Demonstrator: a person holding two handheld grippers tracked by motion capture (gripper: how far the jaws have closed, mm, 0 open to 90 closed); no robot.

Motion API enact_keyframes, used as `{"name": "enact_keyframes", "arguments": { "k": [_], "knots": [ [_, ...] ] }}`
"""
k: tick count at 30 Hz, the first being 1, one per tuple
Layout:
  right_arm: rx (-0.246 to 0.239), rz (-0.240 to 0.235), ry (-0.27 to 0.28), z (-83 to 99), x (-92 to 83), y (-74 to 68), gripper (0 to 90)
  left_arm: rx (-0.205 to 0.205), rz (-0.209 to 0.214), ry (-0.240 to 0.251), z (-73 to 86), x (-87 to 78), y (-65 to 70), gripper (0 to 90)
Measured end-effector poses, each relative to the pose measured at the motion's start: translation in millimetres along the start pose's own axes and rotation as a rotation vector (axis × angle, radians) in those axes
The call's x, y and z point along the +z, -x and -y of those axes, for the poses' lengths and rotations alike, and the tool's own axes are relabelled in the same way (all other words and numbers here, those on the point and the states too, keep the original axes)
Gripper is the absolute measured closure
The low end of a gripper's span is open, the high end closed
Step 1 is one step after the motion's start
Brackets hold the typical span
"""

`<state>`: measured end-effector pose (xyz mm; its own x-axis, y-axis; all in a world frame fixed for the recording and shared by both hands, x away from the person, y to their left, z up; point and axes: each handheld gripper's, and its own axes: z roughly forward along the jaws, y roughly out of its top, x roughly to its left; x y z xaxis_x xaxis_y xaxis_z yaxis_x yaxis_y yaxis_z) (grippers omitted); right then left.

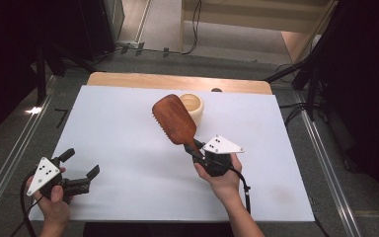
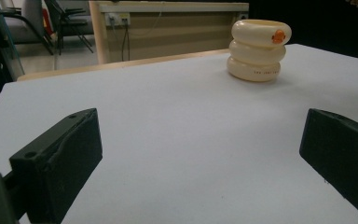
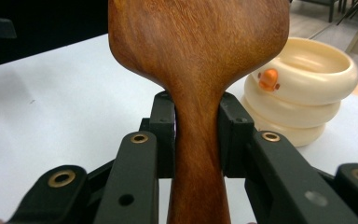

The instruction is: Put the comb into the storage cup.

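A brown wooden hairbrush [image 1: 174, 120] is held up off the white table, its paddle tilted toward the back left with bristles along its left edge. My right gripper [image 1: 198, 152] is shut on its handle; in the right gripper view the two black pads [image 3: 165, 140] press on both sides of the handle of the hairbrush [image 3: 198, 60]. A cream ribbed cup [image 1: 193, 106] stands just behind the paddle, and it carries a small orange mark [image 3: 268, 79]. My left gripper [image 1: 86, 168] rests at the table's front left, jaws wide apart with nothing between them, facing the cream cup [image 2: 258, 50].
The white table top [image 1: 128, 148] ends in a bare wooden strip [image 1: 177, 81] at the back. Dark stands and cables flank the table on both sides. Chairs and a low wooden wall with sockets stand beyond the far edge.
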<state>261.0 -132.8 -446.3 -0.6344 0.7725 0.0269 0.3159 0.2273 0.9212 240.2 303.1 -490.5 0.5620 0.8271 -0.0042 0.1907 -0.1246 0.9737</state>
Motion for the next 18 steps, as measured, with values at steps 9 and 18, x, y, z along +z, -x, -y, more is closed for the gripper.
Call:
{"name": "enact_keyframes", "arguments": {
  "k": [9, 18],
  "knots": [
    [-0.007, 0.007, 0.05, -4.0, -7.9, -1.6, 69.9, -0.007, 0.014, -0.002, -0.3, 1.1, -0.4, 0.0],
    [-0.018, 0.012, 0.07, -5.3, -10.2, -2.8, 69.9, 0.012, 0.05, -0.028, -7.1, 3.0, 3.5, 0.0]
  ]
}}
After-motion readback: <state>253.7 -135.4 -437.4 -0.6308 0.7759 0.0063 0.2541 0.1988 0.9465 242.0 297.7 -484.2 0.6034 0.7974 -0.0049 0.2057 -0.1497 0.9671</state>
